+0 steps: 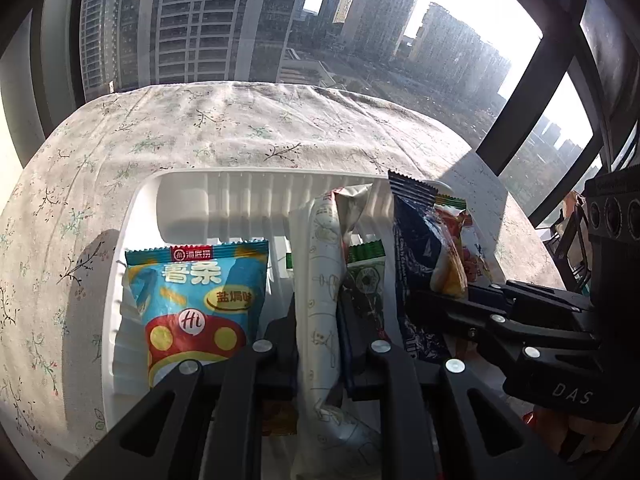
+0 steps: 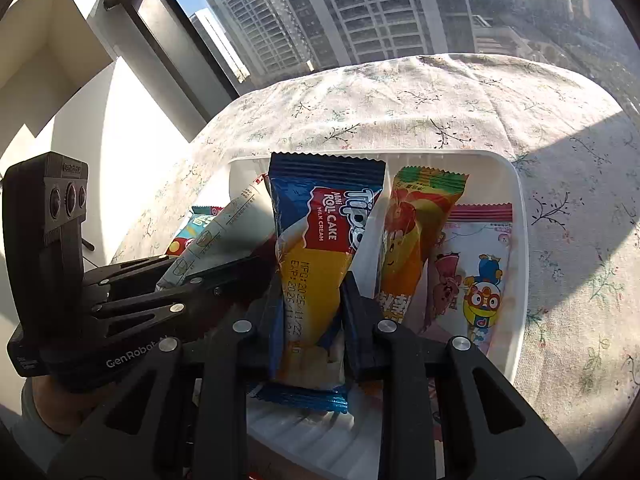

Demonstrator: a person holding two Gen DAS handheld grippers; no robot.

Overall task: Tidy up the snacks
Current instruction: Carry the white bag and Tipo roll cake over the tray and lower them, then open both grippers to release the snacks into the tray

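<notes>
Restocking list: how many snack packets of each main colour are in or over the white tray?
Blue packets: 2 (fries packet, Tipo roll cake)
White line-drawing packet: 1
Dark green-topped packet: 1
Orange packet: 1
Pink cartoon packet: 1
Total: 6

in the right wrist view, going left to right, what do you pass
left gripper holding a white printed packet → blue Tipo mini roll cake pack clamped in the right gripper → orange snack packet → pink cartoon packet → white tray's right rim → floral tablecloth
</notes>
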